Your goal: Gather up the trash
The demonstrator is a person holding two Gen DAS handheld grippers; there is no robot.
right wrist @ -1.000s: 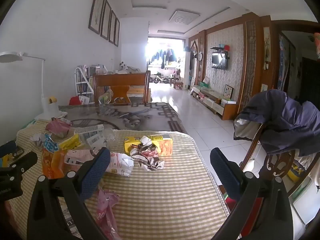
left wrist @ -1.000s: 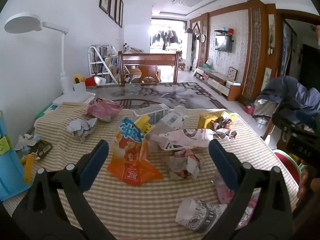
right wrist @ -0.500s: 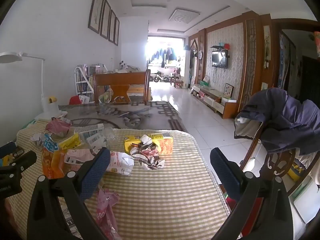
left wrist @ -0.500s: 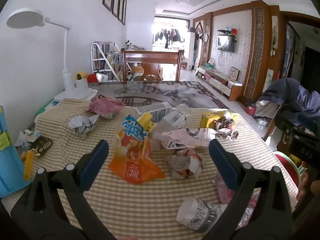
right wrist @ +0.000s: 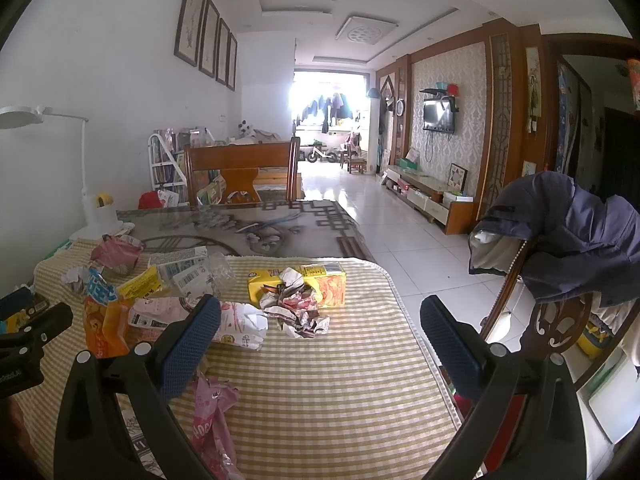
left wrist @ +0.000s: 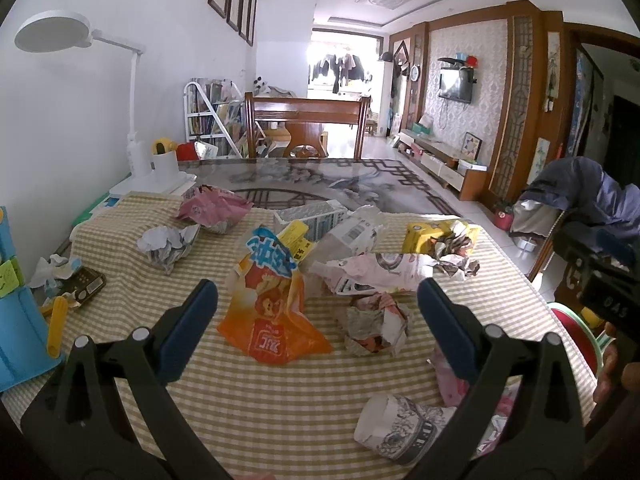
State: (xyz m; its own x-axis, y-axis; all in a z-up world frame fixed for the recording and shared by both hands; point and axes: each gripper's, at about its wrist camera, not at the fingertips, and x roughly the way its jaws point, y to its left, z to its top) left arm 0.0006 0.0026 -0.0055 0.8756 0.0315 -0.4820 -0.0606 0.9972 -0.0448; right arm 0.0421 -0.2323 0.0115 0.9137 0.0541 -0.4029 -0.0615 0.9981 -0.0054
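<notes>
Trash lies scattered on a checked tablecloth. My left gripper is open and empty, with an orange snack bag and a crumpled paper ball lying between its fingers further ahead. A crushed paper cup lies near its right finger. My right gripper is open and empty above the cloth, behind a crumpled paper wad and a yellow carton. A pink wrapper lies by its left finger.
A white desk lamp stands at the table's far left. A blue organiser sits at the left edge. A chair with a dark jacket stands right of the table. A red and green bin sits low at the right.
The left gripper's view has shifted slightly, so the orange bag and paper ball sit a little higher between its fingers. The right gripper has barely moved.
</notes>
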